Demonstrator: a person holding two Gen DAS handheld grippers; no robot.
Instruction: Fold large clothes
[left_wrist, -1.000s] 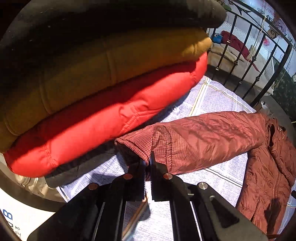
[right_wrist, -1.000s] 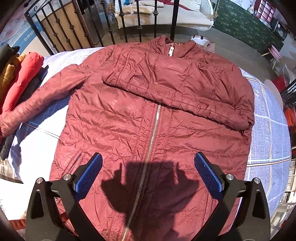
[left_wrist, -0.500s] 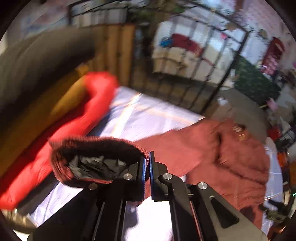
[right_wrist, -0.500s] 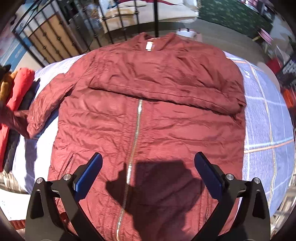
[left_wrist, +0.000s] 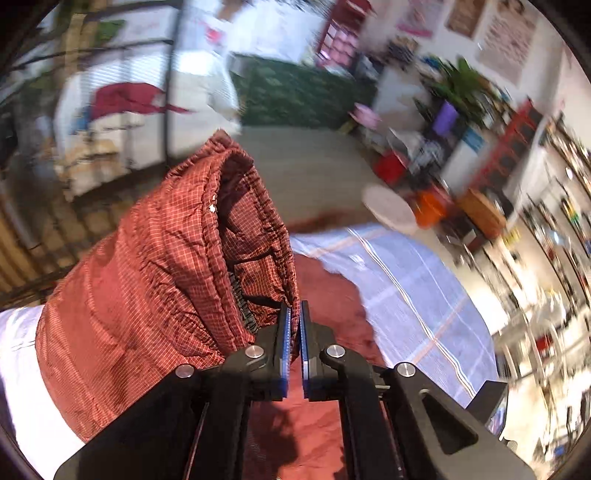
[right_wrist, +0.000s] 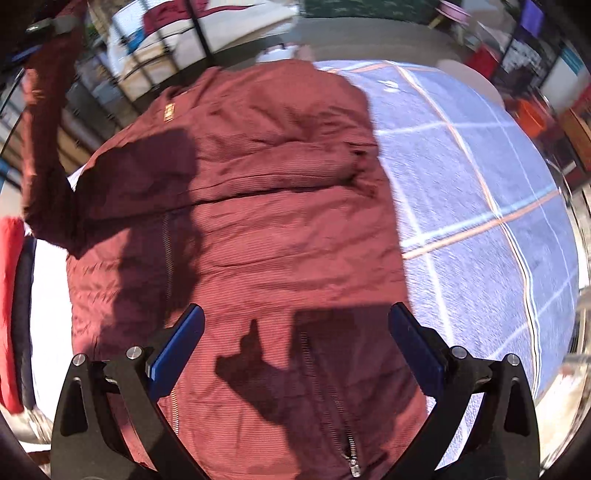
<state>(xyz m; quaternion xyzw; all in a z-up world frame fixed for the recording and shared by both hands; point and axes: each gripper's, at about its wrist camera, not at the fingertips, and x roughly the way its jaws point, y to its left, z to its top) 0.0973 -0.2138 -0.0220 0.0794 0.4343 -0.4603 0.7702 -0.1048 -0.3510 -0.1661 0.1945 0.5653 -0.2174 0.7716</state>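
Observation:
A dark red quilted jacket (right_wrist: 280, 206) lies front-up on the checked blue-white cloth (right_wrist: 480, 192), its zipper running toward me. Its right sleeve is folded across the chest. My left gripper (left_wrist: 294, 314) is shut on the cuff of the left sleeve (left_wrist: 177, 266) and holds it raised above the jacket body (left_wrist: 325, 302). The raised sleeve also shows in the right wrist view (right_wrist: 40, 147), at the far left. My right gripper (right_wrist: 295, 328) is open and empty, hovering over the jacket's lower front.
A stack of folded clothes, red on top (right_wrist: 9, 295), sits at the left edge of the cloth. A black metal railing (right_wrist: 199, 33) runs behind the table. A cluttered room with shelves (left_wrist: 517, 155) lies to the right.
My left gripper has lifted the sleeve cuff off the cloth and swung it up and right, over the jacket body. The right gripper stayed open and drifted a little nearer to the jacket.

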